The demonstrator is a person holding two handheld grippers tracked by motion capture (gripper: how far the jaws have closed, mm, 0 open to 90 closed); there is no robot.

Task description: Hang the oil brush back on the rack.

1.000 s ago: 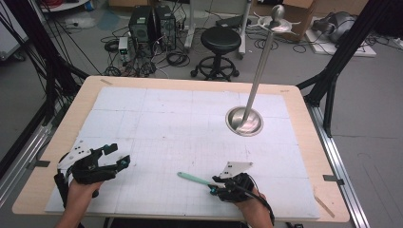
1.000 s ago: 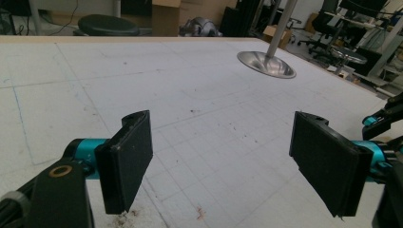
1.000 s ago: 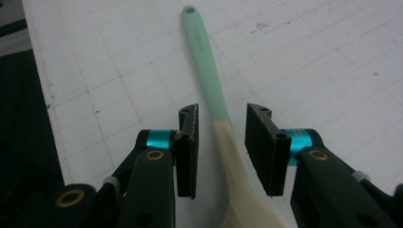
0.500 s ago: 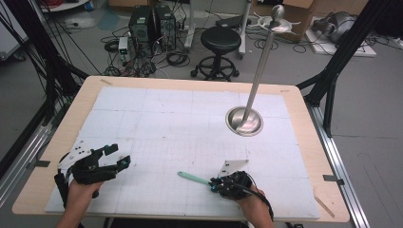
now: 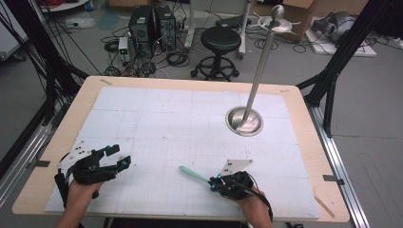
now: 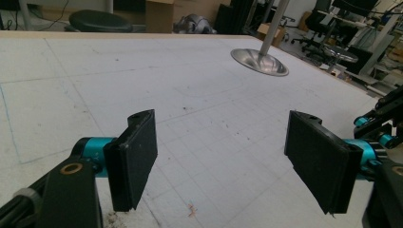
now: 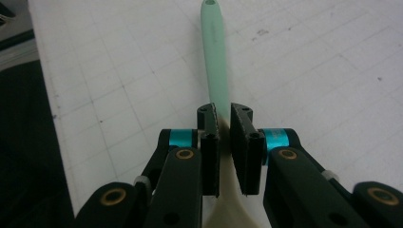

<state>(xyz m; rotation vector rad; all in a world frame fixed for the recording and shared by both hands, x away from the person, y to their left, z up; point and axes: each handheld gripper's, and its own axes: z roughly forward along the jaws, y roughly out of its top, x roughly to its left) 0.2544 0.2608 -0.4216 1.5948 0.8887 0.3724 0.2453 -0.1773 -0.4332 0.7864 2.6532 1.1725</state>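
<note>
Right gripper (image 7: 223, 124) near right, pinching a spoon (image 7: 214, 57) (mint handle pointing left). Left gripper (image 6: 223, 156) near left, spread wide over the table (image 5: 157, 123).

One mint-handled utensil (image 5: 194, 174), one metal stand (image 5: 244, 120), two tools, left (image 5: 115, 158) and right (image 5: 215, 183), one stool (image 5: 221, 39)

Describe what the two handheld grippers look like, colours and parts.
The left gripper and right gripper are black, with flat rectangular black pads, teal collars and brass-coloured pivot pins. In the high view each carries a grey three-cornered plate on top.
</note>
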